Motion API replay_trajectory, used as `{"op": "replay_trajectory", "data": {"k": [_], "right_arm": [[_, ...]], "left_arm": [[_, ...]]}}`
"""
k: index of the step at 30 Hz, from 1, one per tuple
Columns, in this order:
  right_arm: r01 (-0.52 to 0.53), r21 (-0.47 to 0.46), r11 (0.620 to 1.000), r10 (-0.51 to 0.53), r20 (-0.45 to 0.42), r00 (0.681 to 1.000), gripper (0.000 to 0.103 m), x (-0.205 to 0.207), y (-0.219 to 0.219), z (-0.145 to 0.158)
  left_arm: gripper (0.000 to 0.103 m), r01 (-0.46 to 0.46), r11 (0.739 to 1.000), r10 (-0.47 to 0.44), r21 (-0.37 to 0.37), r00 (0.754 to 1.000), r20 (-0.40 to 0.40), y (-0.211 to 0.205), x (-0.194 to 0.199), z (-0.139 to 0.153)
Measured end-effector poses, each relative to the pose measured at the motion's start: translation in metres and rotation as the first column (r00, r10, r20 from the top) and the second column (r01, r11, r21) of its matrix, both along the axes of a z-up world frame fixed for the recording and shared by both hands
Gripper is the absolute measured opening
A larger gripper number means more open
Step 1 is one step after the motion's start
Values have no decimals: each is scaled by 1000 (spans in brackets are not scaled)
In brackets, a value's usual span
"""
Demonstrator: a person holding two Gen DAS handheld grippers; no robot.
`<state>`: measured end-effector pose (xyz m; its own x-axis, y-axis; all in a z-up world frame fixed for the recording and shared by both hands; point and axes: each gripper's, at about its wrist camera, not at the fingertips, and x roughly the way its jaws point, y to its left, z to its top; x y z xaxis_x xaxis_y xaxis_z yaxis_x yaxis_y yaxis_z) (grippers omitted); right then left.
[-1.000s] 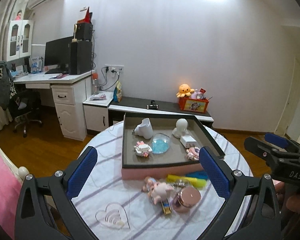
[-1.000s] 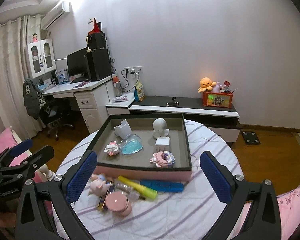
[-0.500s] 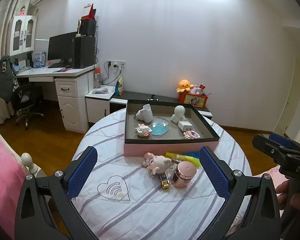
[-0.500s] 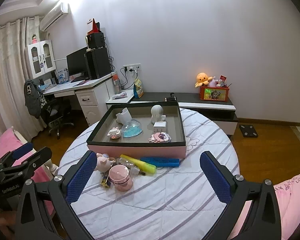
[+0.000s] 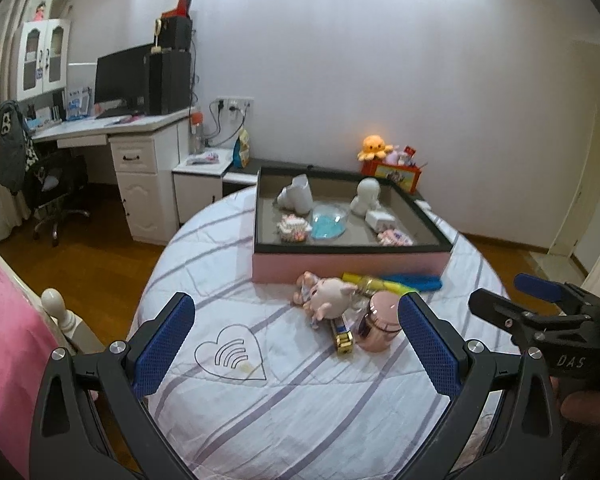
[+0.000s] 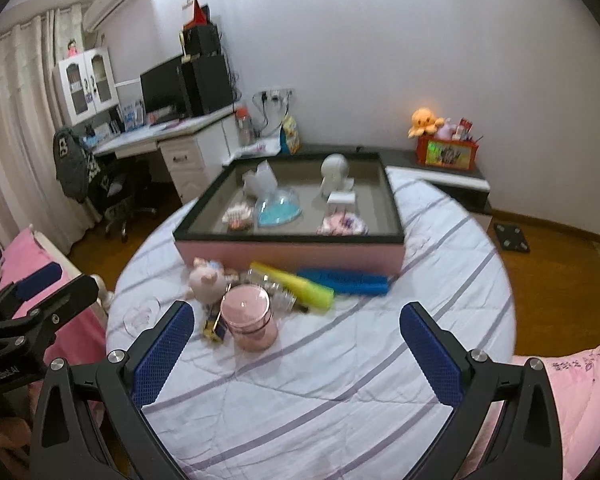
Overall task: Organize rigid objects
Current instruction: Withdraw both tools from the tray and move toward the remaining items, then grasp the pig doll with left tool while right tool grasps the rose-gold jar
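Observation:
A pink box (image 5: pixel 348 266) (image 6: pixel 288 254) with a grey inside stands at the far side of the round striped table (image 5: pixel 284 408) and holds several small white, blue and pink items. In front of it lie a pig toy (image 5: pixel 330 296) (image 6: pixel 208 278), a pink jar (image 5: pixel 380 322) (image 6: pixel 250 316), a yellow tube (image 6: pixel 296 284), a blue comb (image 6: pixel 342 280) and a small yellow-blue item (image 5: pixel 342 336). My left gripper (image 5: pixel 296 350) is open and empty, short of the pile. My right gripper (image 6: pixel 298 354) is open and empty, just in front of the jar.
A white desk (image 5: pixel 112 136) with a monitor and an office chair (image 5: pixel 56 188) stand at the left. A low cabinet with an orange toy box (image 6: pixel 446 152) runs along the far wall. Pink bedding (image 6: pixel 568 392) lies at the right, a bedpost (image 5: pixel 56 308) at the left.
Both grippers have drawn back from the box toward the near side of the table; the box and pile look farther off. Both stay open.

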<state>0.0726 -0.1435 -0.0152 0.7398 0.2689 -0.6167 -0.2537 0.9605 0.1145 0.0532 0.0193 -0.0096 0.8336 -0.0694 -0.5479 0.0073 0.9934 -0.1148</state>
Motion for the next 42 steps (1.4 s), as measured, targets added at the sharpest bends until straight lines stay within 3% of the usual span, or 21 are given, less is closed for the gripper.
{"op": "replay_trajectory", "data": {"k": [8, 16, 19, 21, 24, 38, 40, 41, 42], "right_arm": [[-35, -35, 999, 32, -74, 997, 103, 19, 10, -29], [-90, -38, 995, 84, -138, 987, 95, 39, 27, -54], [-119, -29, 992, 113, -151, 982, 82, 51, 41, -63], [-139, -6, 990, 137, -160, 978, 63, 56, 46, -69], [-161, 13, 987, 161, -160, 974, 50, 56, 51, -71], [-83, 17, 996, 85, -169, 982, 50, 57, 7, -61], [-80, 20, 997, 82, -169, 982, 50, 59, 5, -61], [-80, 22, 997, 83, -169, 982, 50, 60, 4, -60], [-81, 24, 996, 83, -168, 982, 50, 60, 4, -60]], "left_arm": [[103, 22, 1000, -22, -4, 996, -82, -3, 24, -29], [103, -6, 1000, 4, -16, 991, -131, 10, 43, -46], [103, -16, 1000, 13, -20, 989, -149, 15, 48, -51], [103, -13, 1000, 10, -21, 988, -152, 15, 50, -53], [103, 4, 1000, -7, -19, 987, -158, 12, 56, -55], [103, 85, 996, -86, -16, 974, -210, -25, 106, -74], [100, 81, 997, -82, -12, 974, -210, -26, 113, -76], [92, 82, 996, -85, -20, 973, -214, -26, 117, -78], [76, 87, 996, -93, -37, 969, -229, -24, 122, -82]]}}
